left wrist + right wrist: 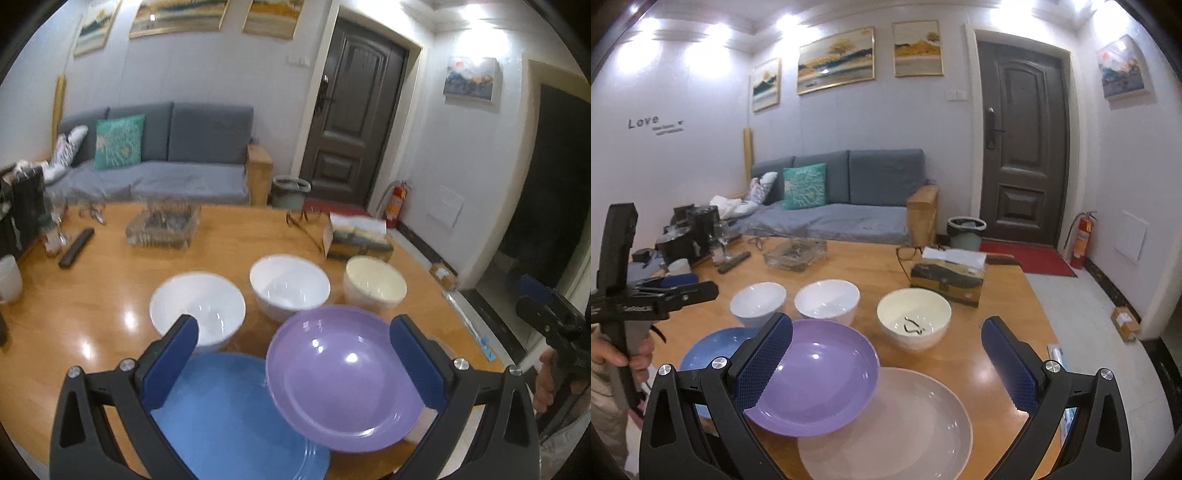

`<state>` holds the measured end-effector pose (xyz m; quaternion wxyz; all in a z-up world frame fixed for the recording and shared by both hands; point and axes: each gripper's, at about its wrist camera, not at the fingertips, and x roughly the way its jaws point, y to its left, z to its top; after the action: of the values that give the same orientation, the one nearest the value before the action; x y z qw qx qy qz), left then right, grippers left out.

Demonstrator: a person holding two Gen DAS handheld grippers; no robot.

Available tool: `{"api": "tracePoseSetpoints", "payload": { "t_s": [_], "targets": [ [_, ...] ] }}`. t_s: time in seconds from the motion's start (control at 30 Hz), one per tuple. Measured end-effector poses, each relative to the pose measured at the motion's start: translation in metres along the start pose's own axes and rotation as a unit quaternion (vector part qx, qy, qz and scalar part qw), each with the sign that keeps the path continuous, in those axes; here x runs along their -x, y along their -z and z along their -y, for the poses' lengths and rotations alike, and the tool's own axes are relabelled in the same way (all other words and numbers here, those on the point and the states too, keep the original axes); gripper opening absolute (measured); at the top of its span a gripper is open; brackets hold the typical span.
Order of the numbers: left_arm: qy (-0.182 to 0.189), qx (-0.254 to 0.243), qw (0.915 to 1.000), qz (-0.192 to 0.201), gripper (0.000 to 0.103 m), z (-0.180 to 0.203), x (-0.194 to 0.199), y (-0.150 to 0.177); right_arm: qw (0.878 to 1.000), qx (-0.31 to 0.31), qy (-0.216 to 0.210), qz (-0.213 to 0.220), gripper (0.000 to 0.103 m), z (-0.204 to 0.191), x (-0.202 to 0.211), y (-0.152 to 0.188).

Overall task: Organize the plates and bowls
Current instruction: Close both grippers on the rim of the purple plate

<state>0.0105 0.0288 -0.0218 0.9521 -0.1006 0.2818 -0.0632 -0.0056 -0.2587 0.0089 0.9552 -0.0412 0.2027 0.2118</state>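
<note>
1. Though nothing is yet held, the glossy lilac deep plate (816,376) is the nearest piece: it lies at the near edge of the round wooden table (1004,295), its rim overlapping both the flat blue plate (236,417) on its left and the pale pink-grey dinner plate (897,424) on its right. Judged stiff, glazed, slippery and breakable; best pinched at the raised rim where it overhangs a neighbour.
2. Flat blue plate and pale pink-grey dinner plate: both lie flat on the table, so their rims give little purchase; probably they must be tipped or slid before a grip.
3. Two plain white bowls (759,304) (827,301): side by side behind the plates, upright, both empty. Grip at the wall edge.
4. Cream bowl (914,317): upright, apart to the right; a small dark scrap lies inside, nature not clear.
5. Left gripper (293,362): jaws spread wide, holding nothing, hovering over the blue and lilac plates.
6. Right gripper (886,363): jaws likewise wide apart and unloaded, over the lilac and pink-grey plates.
7. Further back: patterned tissue box (947,275), clear glass tray (794,254), black remote control (75,247).
</note>
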Motion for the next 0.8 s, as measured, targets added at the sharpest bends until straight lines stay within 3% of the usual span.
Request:
{"api": "tracePoseSetpoints", "payload": {
  "t_s": [0.07,0.37,0.8],
  "targets": [
    [0.047,0.012,0.9988,-0.002,0.103,-0.008,-0.003,0.007,1.000,-0.009,-0.008,-0.012,0.101,0.004,-0.008,0.008],
    [0.048,0.047,0.9968,-0.044,0.101,-0.030,-0.034,0.030,0.995,-0.037,-0.025,-0.093,0.082,0.006,-0.063,0.052],
    [0.066,0.073,0.9885,-0.115,0.059,-0.041,-0.083,0.057,0.984,-0.068,-0.040,-0.161,0.066,0.004,-0.111,0.085]
  ]
}}
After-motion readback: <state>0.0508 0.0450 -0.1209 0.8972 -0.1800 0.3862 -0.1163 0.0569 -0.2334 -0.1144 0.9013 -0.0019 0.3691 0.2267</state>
